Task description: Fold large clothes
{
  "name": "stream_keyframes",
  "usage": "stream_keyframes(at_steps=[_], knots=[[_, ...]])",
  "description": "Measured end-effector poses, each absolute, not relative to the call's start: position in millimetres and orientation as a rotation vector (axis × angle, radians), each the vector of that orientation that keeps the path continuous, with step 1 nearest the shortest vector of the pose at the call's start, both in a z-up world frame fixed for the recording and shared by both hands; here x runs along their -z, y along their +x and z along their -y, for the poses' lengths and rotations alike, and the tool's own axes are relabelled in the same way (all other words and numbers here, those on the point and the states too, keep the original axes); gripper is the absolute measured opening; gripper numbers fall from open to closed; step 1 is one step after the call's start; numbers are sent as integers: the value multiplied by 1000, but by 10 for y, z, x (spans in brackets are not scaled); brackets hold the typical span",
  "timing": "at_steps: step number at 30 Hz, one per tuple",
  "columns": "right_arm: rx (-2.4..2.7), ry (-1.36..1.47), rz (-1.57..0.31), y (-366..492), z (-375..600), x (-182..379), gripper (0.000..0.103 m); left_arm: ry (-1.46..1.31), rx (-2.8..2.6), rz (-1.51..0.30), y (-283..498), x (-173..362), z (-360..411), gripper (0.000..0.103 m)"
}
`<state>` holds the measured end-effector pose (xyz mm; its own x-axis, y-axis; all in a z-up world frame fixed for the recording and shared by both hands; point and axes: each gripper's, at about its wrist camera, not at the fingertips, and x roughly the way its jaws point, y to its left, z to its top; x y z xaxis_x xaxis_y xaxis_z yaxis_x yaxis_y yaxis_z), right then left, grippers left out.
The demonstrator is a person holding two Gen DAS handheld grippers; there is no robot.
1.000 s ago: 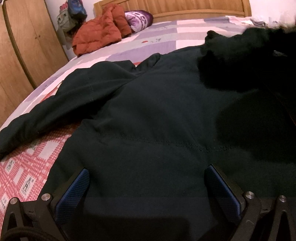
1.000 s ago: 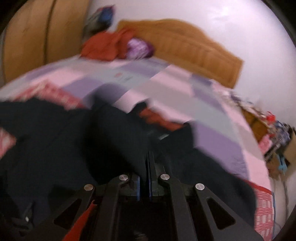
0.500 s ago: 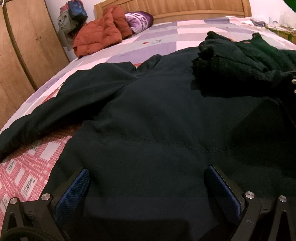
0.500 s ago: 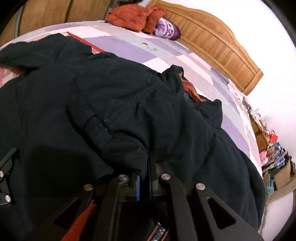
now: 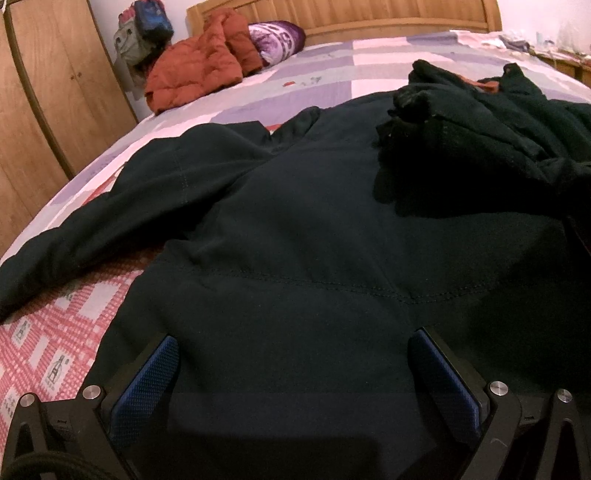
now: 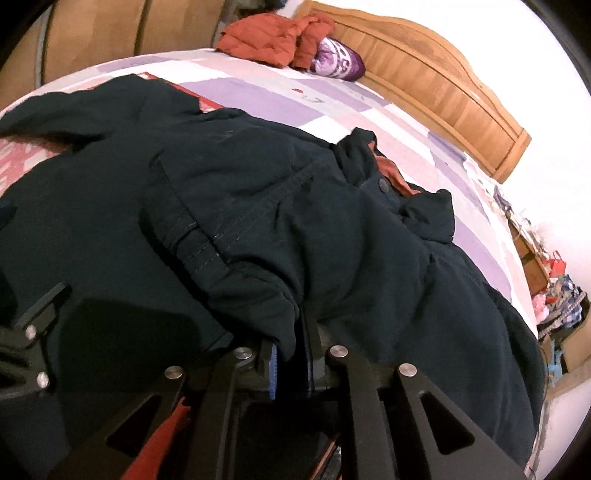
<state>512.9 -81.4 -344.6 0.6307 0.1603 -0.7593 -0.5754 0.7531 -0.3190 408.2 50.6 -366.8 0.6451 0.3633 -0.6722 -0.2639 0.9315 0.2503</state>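
A large dark navy jacket point(image 5: 303, 229) lies spread on the bed, one sleeve point(image 5: 92, 229) stretched out to the left. Its right side and sleeve point(image 5: 461, 147) are folded over onto the body. My left gripper point(image 5: 291, 373) is open, its blue pads wide apart low over the jacket's hem. In the right wrist view the jacket point(image 6: 258, 206) fills the frame, with an orange lining point(image 6: 391, 173) at the collar. My right gripper point(image 6: 291, 354) is shut on a fold of the jacket's folded-over sleeve.
The bed point(image 5: 388, 62) has a purple, pink and red patchwork cover and a wooden headboard point(image 5: 369, 14). An orange puffer jacket point(image 5: 199, 70) and a purple pillow point(image 5: 277, 37) lie near the headboard. A wooden wardrobe point(image 5: 48, 103) stands to the left. Clutter point(image 6: 554, 280) sits past the bed's right side.
My right gripper has carried the sleeve leftward over the jacket's body and lowered it; the fold now lies flatter. My left gripper has stayed open in place.
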Motion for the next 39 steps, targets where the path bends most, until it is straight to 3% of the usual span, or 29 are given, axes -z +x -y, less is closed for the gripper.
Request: stream_keyframes(at_steps=[3, 7, 9, 11, 13, 19, 24, 29, 30, 32, 33, 34, 36, 38, 39], knots=[[-465, -557, -801, 5165, 850, 3402, 14, 111, -344, -810, 4094, 3665, -539, 103], [-479, -515, -848, 5187, 880, 3341, 25, -4, -284, -856, 4122, 3642, -710, 103], [-501, -473, -874, 5166, 913, 3301, 38, -49, -269, -877, 4130, 3603, -761, 103], [-553, -380, -909, 5119, 1000, 3238, 67, -70, -265, -882, 4129, 3505, -746, 103], [-591, -276, -931, 5066, 1121, 3170, 78, -79, -255, -849, 4120, 3343, -698, 103], [-334, -185, -795, 4963, 1861, 2834, 78, -53, -139, -758, 4670, 2760, -261, 103], [-36, -202, -749, 5453, 2543, 2705, 78, -2, -48, -756, 5507, 2688, 269, 103], [-81, -262, -818, 5821, 2682, 2946, 78, 203, -169, -910, 6257, 3268, 481, 103], [-65, -271, -841, 5875, 2786, 3038, 78, 153, -161, -989, 6318, 3488, 311, 103], [-33, -167, -866, 5899, 3256, 3177, 76, -59, -112, -954, 6213, 3591, -38, 103], [-51, -99, -862, 5867, 3462, 3205, 72, -74, -122, -934, 6142, 3628, -93, 103], [-57, -92, -855, 5821, 3595, 3224, 52, -42, -127, -913, 6100, 3644, -50, 103], [-7, -116, -854, 5742, 3776, 3244, 52, 13, -150, -880, 6058, 3645, 44, 103], [29, 5, -877, 5675, 4049, 3231, 67, 18, -155, -865, 6043, 3653, 61, 103], [43, 21, -874, 5647, 4086, 3190, 67, 10, -154, -862, 6034, 3656, 49, 103]])
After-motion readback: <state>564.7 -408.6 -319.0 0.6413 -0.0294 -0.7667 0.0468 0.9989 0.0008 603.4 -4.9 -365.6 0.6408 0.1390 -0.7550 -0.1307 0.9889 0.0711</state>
